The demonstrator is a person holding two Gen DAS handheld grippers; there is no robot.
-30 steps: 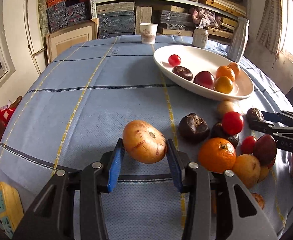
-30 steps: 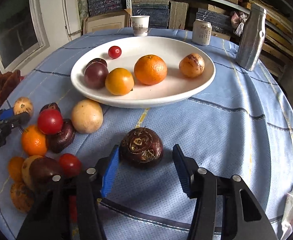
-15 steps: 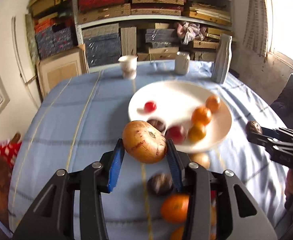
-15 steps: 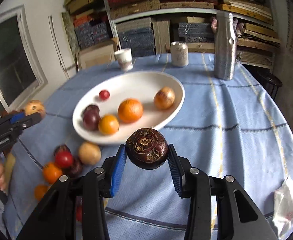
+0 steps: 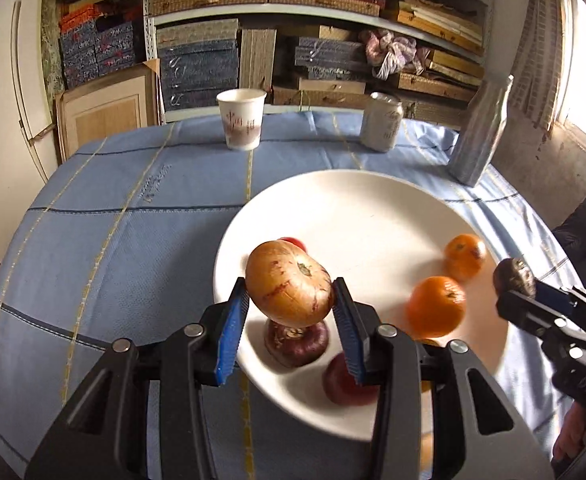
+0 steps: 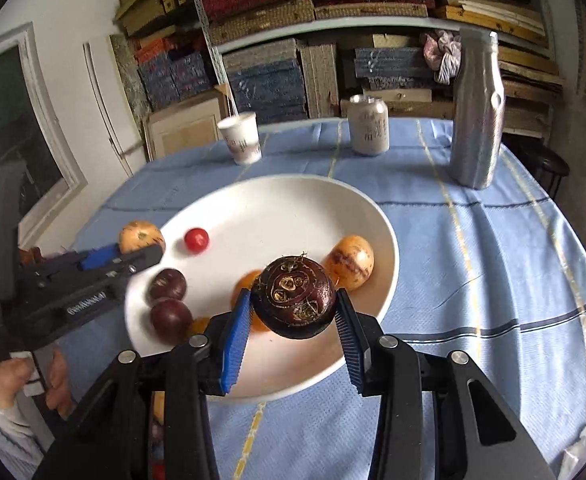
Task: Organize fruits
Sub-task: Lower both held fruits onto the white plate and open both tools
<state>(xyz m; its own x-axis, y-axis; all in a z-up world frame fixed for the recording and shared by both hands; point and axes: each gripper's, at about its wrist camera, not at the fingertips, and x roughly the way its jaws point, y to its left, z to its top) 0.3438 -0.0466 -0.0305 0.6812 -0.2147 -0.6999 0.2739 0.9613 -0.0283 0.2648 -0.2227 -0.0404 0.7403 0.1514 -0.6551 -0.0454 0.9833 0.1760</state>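
The left gripper (image 5: 291,312) was clamped on a tan, brown-streaked fruit (image 5: 289,283), its blue pads (image 5: 231,332) pressed to either side, and it held that fruit in the air above the near left part of the white plate (image 5: 357,200). The right gripper (image 6: 293,320) was clamped the same way on a dark, rough-skinned fruit (image 6: 295,298), held over the near side of the same plate (image 6: 277,200). On the plate below lay a small red tomato (image 6: 196,239) toward the far left, two dark purple fruits (image 6: 167,285) close together at the near left, a yellow-orange speckled fruit (image 6: 351,262) toward the right, and oranges (image 5: 436,306) partly hidden behind the held fruits. A person's hand (image 6: 21,376) showed at the left edge, behind the left gripper. The plate sat on a light blue tablecloth (image 6: 473,260) with dark and yellow lines. Along the far side of the table stood a paper cup (image 6: 241,139) on the left, a silver can (image 6: 369,125) in the middle and a tall silvery bottle (image 6: 477,108) on the right, well apart from one another. Behind the table rose shelves (image 6: 333,4) stacked with boxes and flat bundles.
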